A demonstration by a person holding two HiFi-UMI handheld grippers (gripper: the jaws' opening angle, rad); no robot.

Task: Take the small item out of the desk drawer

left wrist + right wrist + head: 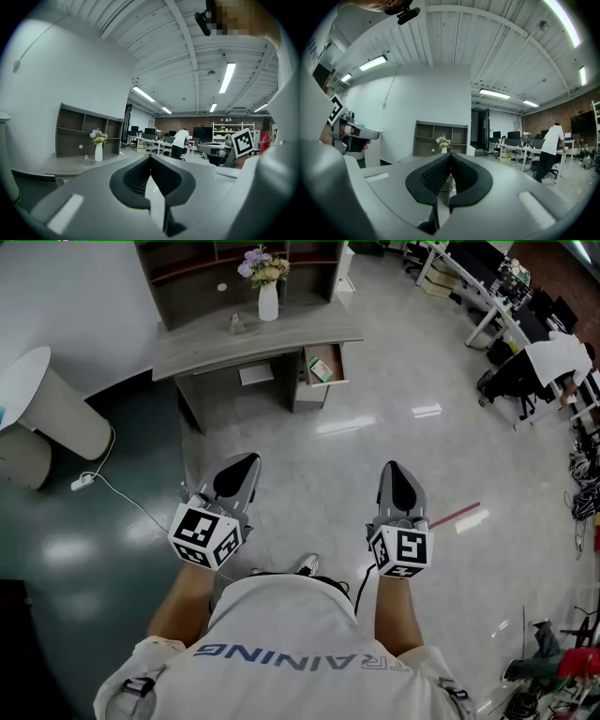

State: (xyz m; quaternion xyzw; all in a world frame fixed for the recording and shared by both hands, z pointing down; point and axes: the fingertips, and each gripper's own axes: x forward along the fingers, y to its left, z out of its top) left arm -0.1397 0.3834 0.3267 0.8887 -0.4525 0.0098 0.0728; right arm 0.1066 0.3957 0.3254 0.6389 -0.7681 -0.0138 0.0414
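A grey desk point(253, 334) stands far ahead across the floor, with a white vase of flowers point(267, 298) on top. Its right-hand drawer point(339, 365) is pulled open, and a small green and white item point(321, 368) lies inside. My left gripper point(248, 461) and right gripper point(391, 468) are held low over the floor, well short of the desk. Both are shut with nothing between the jaws. In the left gripper view the shut left gripper point(150, 156) points past the desk point(65, 165) and vase point(98, 151). The right gripper point(451, 154) points at the vase point(443, 149).
A white round table point(28, 381) stands at the left, with a power strip and cable point(82, 482) on the dark floor. Office desks, chairs and a person in white point(558, 357) fill the right. A red strip point(455, 516) lies on the floor; clutter sits at the lower right point(553, 662).
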